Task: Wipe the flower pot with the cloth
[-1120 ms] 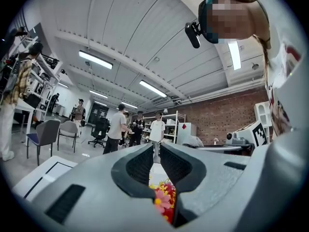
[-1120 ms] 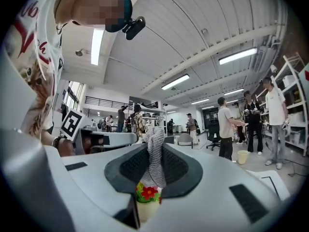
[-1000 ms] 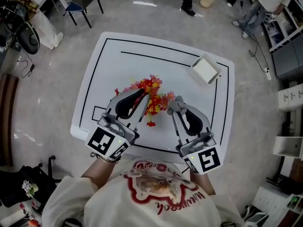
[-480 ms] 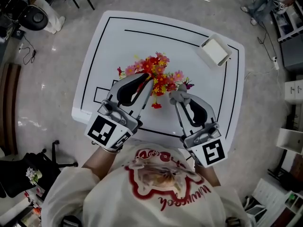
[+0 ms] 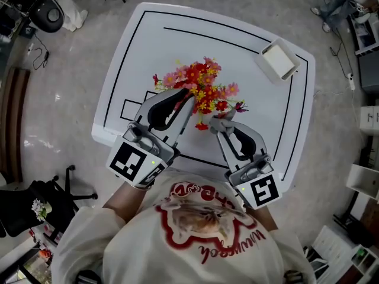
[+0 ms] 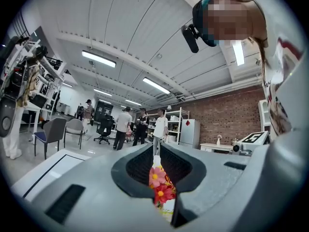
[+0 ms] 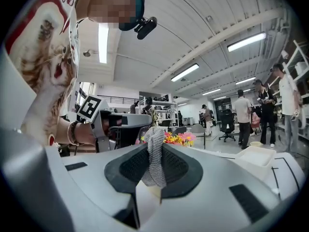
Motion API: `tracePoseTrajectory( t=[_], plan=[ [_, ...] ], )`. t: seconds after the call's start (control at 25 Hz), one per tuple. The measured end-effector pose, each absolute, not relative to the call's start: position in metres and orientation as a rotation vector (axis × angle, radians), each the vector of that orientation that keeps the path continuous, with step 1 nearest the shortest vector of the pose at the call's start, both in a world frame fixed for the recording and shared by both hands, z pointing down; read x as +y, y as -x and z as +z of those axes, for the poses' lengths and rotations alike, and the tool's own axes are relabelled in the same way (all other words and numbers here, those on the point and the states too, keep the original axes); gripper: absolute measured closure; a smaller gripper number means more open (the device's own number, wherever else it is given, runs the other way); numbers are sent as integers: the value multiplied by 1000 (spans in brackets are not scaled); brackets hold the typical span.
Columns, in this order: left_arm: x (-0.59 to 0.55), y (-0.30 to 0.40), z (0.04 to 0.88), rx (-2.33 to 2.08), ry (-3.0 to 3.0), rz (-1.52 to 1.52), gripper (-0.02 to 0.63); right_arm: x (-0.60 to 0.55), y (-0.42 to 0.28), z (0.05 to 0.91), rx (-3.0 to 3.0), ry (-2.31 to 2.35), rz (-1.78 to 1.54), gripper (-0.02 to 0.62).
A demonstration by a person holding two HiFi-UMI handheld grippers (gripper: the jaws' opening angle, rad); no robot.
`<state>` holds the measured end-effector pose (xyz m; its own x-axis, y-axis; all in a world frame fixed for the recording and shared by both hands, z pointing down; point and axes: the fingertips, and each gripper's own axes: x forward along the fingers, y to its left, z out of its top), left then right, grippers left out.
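Where the head view looks down, flowers [image 5: 201, 86] in red, pink and yellow stand near the middle of the white table [image 5: 148, 52], whose top is ruled with black lines. Their pot is hidden beneath them. Left gripper [image 5: 189, 96]: tips among the blooms. Right gripper [image 5: 219, 126]: just beside them, toward the near edge, bearing a grey cloth [image 5: 225, 118]. White tray [image 5: 278, 61]: far right corner. Grey polished floor [image 5: 65, 99] all round.

Left gripper view: jaws drawn to a slit, clamped on the flower pot [image 6: 167, 208]. Its wall is pale, with pink and red blossoms above. Beyond: brick wall [image 6: 227, 120], standing people [image 6: 124, 127], strip-lit ceiling.

Right gripper view: jaws closed on the cloth, a grey knitted fold upright between them, with the flowers just past it.
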<state>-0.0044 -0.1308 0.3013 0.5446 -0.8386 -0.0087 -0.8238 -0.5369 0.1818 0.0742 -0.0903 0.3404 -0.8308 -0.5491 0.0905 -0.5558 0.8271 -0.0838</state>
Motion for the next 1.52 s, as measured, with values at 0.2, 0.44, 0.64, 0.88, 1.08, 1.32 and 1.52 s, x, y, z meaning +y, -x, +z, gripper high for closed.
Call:
tracePoseTrajectory(
  t=[0.2, 0.44, 0.64, 0.88, 1.08, 1.32, 1.52],
  plan=[
    [-129, 4, 297, -1433, -2623, -153, 557, -95, -77, 326, -2971, -888, 139, 531],
    [-131, 6, 286, -1442, -2634, -177, 557, -110, -80, 305, -2987, -932, 130, 531],
    [-138, 14, 275, -1457, -2643, -202, 557, -123, -83, 284, -3001, -946, 61, 531],
    [-149, 21, 263, -1451, -2658, -210, 557, -143, -83, 265, -3010, -968, 37, 531],
    [-166, 29, 257, -1465, -2664, -230, 557, -166, -82, 261, -3017, -959, 54, 531],
    [-179, 34, 262, -1464, -2655, -220, 557, -193, -87, 258, -3047, -926, 132, 531],
    [-193, 39, 267, -1462, -2639, -204, 557, -220, -81, 263, -3032, -878, 57, 531]
  ],
)
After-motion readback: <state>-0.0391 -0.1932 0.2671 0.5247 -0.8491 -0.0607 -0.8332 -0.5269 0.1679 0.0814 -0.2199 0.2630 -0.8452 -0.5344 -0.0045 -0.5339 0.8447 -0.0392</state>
